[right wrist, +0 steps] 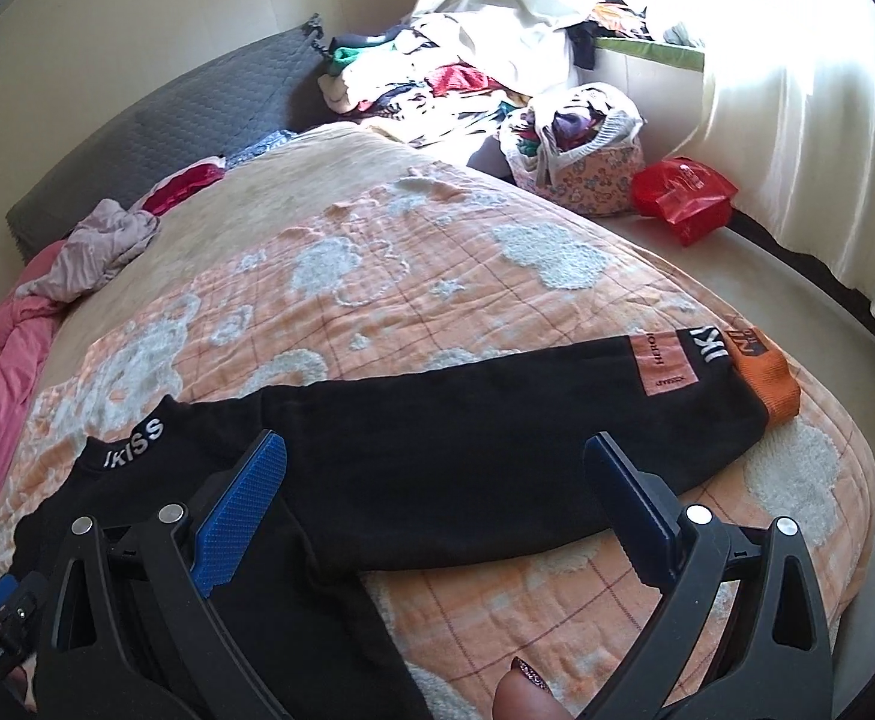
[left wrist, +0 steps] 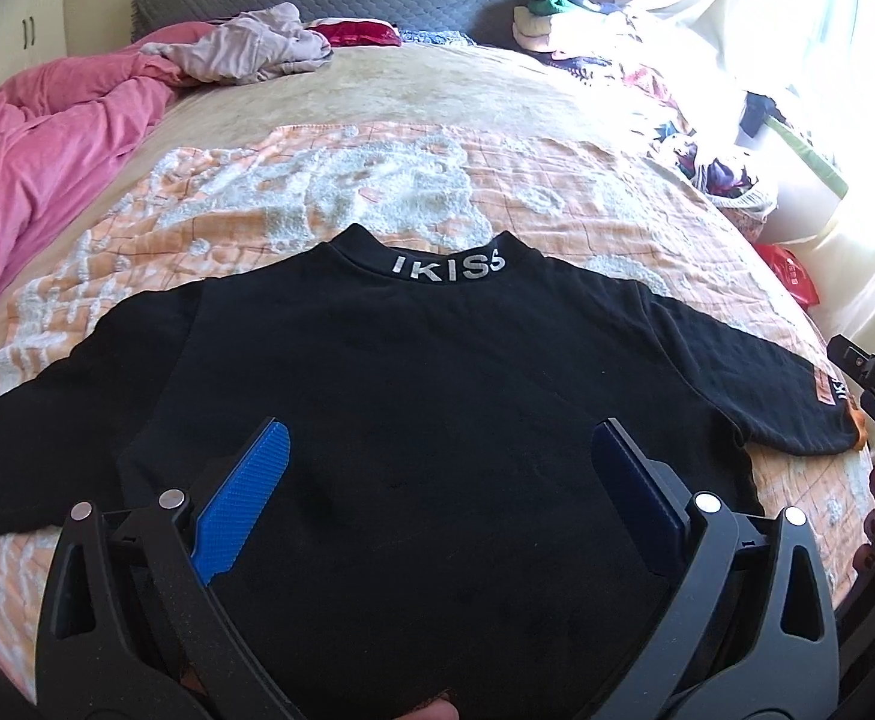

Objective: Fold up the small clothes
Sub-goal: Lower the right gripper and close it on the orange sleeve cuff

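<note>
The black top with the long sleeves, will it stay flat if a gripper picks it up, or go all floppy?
Probably floppy: the black top is soft cloth lying limp on the blanket. Its sleeve would likely dangle. It won't roll.

Daylight: entering through the white curtain (right wrist: pixel 797 138), upper right in both views, and burning that area out to featureless glare.
Clothes pile (left wrist: pixel 581 18) beside the curtain: washing out, detail fading.
Black shirt (left wrist: pixel 413 396), well below the curtain: reading as a flat dark mass, folds barely showing.
Pink duvet (left wrist: pixel 35 138), far from the curtain: lying in dimmer, even light.
Fisheye: bending the edges, dark vignette ringing each corner.
Focus: holding reasonably sharp centrally.
</note>
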Demonstrator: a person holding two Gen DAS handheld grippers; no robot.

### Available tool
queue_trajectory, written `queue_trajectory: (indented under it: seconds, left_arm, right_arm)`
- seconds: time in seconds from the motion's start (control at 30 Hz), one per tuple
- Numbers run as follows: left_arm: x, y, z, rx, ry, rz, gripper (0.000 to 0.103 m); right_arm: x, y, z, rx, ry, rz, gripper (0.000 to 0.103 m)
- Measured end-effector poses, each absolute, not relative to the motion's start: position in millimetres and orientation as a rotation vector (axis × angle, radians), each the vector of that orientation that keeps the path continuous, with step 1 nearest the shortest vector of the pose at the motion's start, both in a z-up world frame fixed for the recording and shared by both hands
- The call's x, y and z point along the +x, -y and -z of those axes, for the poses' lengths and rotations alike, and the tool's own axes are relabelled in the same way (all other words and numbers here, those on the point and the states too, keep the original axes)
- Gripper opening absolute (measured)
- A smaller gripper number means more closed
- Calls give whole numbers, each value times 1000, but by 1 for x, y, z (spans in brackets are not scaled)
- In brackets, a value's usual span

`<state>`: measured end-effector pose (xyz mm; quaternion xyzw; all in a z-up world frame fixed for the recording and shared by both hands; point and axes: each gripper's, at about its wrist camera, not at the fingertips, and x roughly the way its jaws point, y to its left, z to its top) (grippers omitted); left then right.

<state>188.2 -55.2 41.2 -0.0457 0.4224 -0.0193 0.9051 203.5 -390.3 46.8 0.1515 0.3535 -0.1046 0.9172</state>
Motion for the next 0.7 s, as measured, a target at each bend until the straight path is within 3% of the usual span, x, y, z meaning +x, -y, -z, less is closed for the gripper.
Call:
queue_trajectory:
  seconds: [0.7]
  left_arm:
    - [221, 95, -6, -72, -954, 99, 95]
  right_arm:
    - [193, 491, -1, 496, -767, 514, 99]
